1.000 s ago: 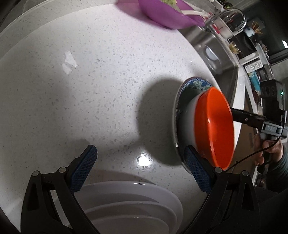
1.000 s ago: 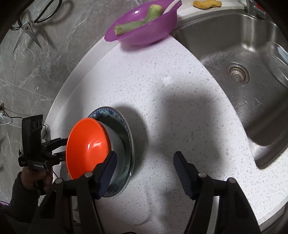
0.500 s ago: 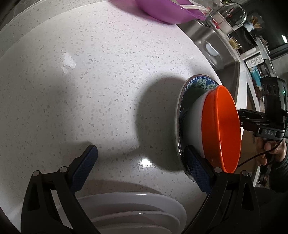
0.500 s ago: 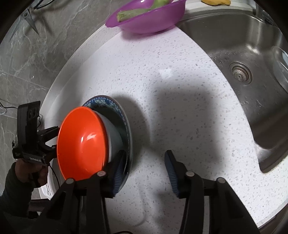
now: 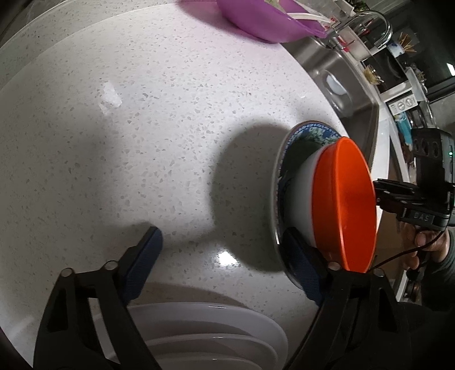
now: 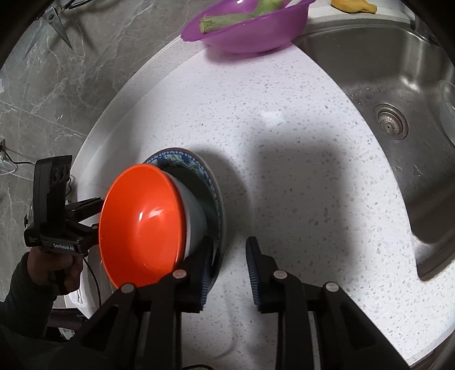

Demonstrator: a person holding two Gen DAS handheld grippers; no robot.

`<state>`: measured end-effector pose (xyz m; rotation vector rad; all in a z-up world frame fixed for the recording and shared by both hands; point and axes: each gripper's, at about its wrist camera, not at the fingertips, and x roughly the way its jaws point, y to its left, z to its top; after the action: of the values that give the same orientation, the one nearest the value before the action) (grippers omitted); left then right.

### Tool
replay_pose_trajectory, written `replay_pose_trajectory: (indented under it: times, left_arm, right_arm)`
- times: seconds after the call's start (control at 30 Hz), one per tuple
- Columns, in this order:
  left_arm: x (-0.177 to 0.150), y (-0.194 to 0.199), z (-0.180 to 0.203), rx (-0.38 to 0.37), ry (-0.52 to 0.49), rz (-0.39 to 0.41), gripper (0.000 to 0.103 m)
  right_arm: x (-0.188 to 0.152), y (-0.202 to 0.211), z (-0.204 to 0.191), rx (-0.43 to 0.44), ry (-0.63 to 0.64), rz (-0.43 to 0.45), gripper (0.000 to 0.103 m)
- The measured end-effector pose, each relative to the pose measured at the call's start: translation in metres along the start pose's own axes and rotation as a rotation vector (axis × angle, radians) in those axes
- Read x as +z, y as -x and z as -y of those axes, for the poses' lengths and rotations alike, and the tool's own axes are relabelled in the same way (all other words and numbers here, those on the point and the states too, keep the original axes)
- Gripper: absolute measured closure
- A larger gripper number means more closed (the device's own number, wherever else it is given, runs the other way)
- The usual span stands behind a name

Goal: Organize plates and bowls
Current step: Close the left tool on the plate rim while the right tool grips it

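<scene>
An orange bowl [image 6: 142,222] sits nested in a white bowl [image 6: 194,219] on a blue-patterned plate [image 6: 176,155] on the white counter. It also shows in the left wrist view, orange bowl [image 5: 344,205], plate [image 5: 310,132]. My right gripper [image 6: 229,267] is partly closed, its jaws straddling the plate's near rim with a gap still between them. My left gripper [image 5: 224,264] is open and empty above a stack of white plates [image 5: 204,330], its right finger beside the patterned plate's rim.
A purple bowl [image 6: 244,28] with green vegetable stalks stands at the counter's back edge. A steel sink [image 6: 398,94] lies to the right. Scissors [image 6: 54,25] hang on the grey marble wall. The counter's front edge is close below.
My right gripper has narrowed steadily and moved in around the patterned plate's rim. My left gripper has stayed open, shifting slightly closer to the bowl stack.
</scene>
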<state>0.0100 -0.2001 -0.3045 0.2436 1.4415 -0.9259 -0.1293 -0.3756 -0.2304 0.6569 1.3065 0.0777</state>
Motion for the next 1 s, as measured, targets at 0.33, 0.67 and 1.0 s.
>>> replay_pose_trajectory:
  times: [0.33, 0.67, 1.0]
  left_arm:
    - [0.003, 0.007, 0.017, -0.097, -0.026, 0.023, 0.074]
    - [0.005, 0.009, 0.03, -0.101, -0.044, 0.015, 0.094]
    - [0.004, 0.009, 0.027, -0.089, 0.009, 0.02, 0.097]
  right_arm:
    - [0.001, 0.0, -0.006, 0.034, 0.006, -0.007, 0.09]
    - [0.0, 0.001, -0.008, 0.011, 0.011, -0.004, 0.09]
    - [0.001, 0.002, -0.009, -0.003, -0.03, -0.004, 0.09]
